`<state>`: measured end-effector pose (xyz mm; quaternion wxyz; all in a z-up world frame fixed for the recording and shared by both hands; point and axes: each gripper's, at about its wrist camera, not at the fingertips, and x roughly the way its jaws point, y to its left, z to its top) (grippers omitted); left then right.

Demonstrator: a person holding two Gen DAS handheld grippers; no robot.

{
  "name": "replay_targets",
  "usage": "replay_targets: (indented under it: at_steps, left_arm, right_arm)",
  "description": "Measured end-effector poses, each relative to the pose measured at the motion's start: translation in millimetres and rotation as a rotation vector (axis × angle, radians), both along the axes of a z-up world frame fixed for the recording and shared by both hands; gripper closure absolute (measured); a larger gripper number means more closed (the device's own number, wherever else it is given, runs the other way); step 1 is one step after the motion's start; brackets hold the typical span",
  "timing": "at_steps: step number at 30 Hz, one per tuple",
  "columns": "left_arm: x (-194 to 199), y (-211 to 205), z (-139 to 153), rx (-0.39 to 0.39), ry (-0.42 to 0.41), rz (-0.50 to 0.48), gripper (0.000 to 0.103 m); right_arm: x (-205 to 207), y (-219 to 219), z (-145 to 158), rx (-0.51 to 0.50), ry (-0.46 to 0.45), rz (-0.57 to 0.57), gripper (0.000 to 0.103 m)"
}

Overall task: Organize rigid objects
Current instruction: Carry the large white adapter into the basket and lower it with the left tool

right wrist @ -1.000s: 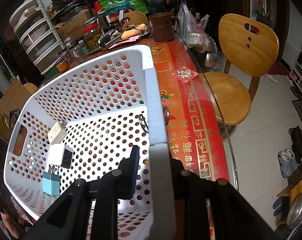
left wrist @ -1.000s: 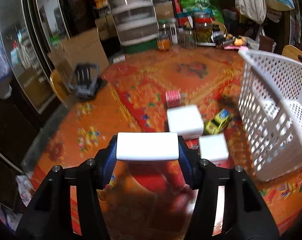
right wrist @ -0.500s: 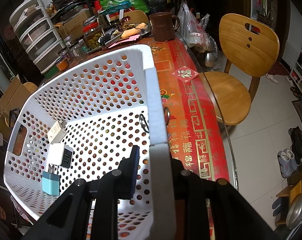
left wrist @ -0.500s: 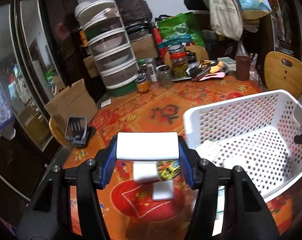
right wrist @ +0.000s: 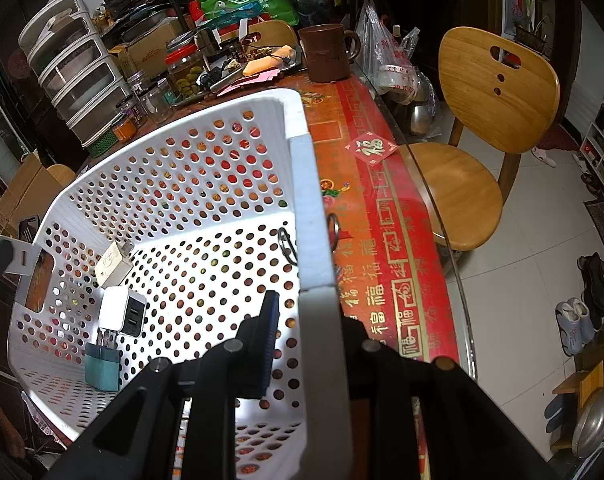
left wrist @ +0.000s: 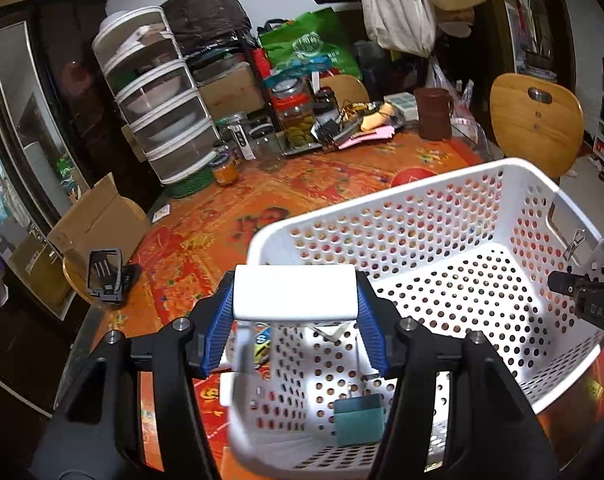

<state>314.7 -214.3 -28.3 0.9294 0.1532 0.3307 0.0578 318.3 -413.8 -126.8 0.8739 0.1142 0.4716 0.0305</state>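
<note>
A white block (left wrist: pixel 295 292) is sitting clamped between the blue pads of the left hand-held gripper (left wrist: pixel 296 316), hanging over the near rim of the white perforated basket (left wrist: pixel 441 204). Inside the basket a teal charger (right wrist: pixel 102 370), a white USB charger (right wrist: pixel 122 310) and a cream plug (right wrist: pixel 113 265) are lying near one end. The right hand-held gripper (right wrist: pixel 307 332) is pinching the basket's side wall, one finger inside and one outside. The basket is resting on the counter (left wrist: pixel 206 224) with its red-orange cloth.
</note>
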Motion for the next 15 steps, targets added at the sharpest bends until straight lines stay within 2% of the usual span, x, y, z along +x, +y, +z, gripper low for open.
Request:
replay_targets:
  at_steps: [8, 15]
  left_arm:
    - [23, -6, -31, 0.031, 0.073, 0.012, 0.049]
    - [33, -23, -52, 0.058, 0.135, -0.022, 0.049]
  right_arm:
    - [0, 0, -1, 0.000, 0.000, 0.001, 0.080]
    - [-1, 0, -1, 0.000, 0.000, 0.002, 0.080]
